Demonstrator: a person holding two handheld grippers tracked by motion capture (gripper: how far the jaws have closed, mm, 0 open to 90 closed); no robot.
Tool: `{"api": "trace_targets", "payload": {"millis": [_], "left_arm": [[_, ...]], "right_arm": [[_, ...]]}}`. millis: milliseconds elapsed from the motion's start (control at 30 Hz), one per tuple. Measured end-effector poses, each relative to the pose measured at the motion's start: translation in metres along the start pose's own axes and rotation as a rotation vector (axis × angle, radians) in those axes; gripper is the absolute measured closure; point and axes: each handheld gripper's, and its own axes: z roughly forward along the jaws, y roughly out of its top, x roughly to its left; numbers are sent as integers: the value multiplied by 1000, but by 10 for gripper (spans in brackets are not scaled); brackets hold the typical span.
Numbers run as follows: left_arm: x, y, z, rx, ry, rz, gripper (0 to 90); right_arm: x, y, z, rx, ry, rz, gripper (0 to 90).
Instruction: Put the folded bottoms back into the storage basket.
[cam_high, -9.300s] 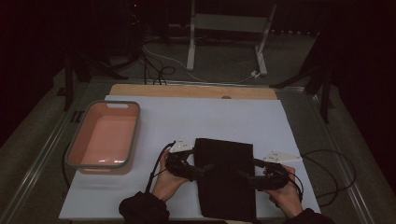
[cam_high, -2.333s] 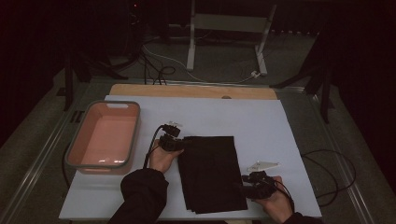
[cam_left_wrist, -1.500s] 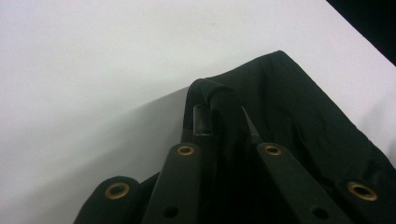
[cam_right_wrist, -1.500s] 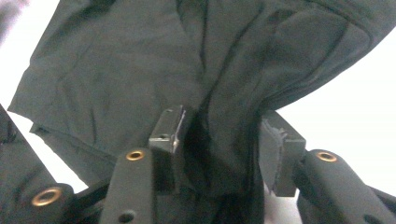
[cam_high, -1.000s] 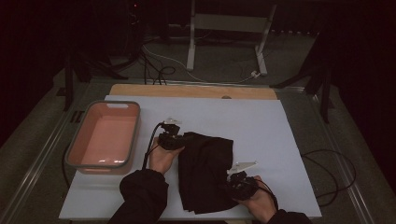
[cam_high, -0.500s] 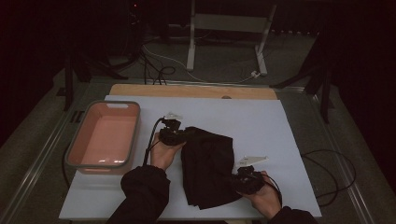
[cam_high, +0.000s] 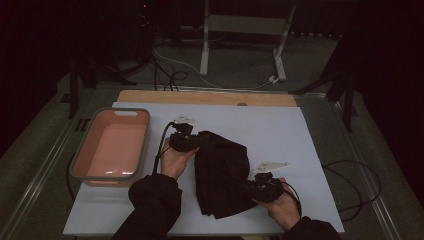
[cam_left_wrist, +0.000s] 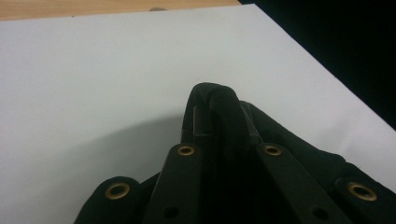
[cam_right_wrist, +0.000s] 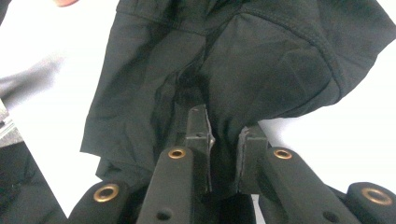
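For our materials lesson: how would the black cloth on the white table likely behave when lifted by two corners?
Probably floppy: the black cloth sags and bunches between the left tool and right tool. It seems light, since a thin pinched fold in the right tool carries it. It looks unlikely to slip; the left tool's jaws clamp a folded edge.

One black garment (cam_high: 222, 175) is lying on the desk (cam_high: 280, 125) — a single piece of cloth, bunched up. Two hand-held grippers are showing: the left hand-held gripper (cam_high: 192, 141) and the right hand-held gripper (cam_high: 250, 187), each clamping a fold of that garment. One pink tub (cam_high: 111, 146) is sitting at the left side of the desk. Two hands are coming in from below — the left hand (cam_high: 172, 160) and the right hand (cam_high: 282, 207). One white metal stand (cam_high: 245, 30) is standing on the floor beyond the desk.
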Motion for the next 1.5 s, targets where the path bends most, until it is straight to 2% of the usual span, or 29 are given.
{"api": "trace_targets", "payload": {"millis": [633,967,1500], "left_arm": [[2,15,-14,-24,-1,12,855],[4,22,-19,-34,-9,6,855],[6,32,-28,-49,-7,13,855]], "right_arm": [[6,25,0,-56,17,-13,793],[8,40,1,-91,17,-7,793],[12,56,6,-112,29,-13,793]]}}
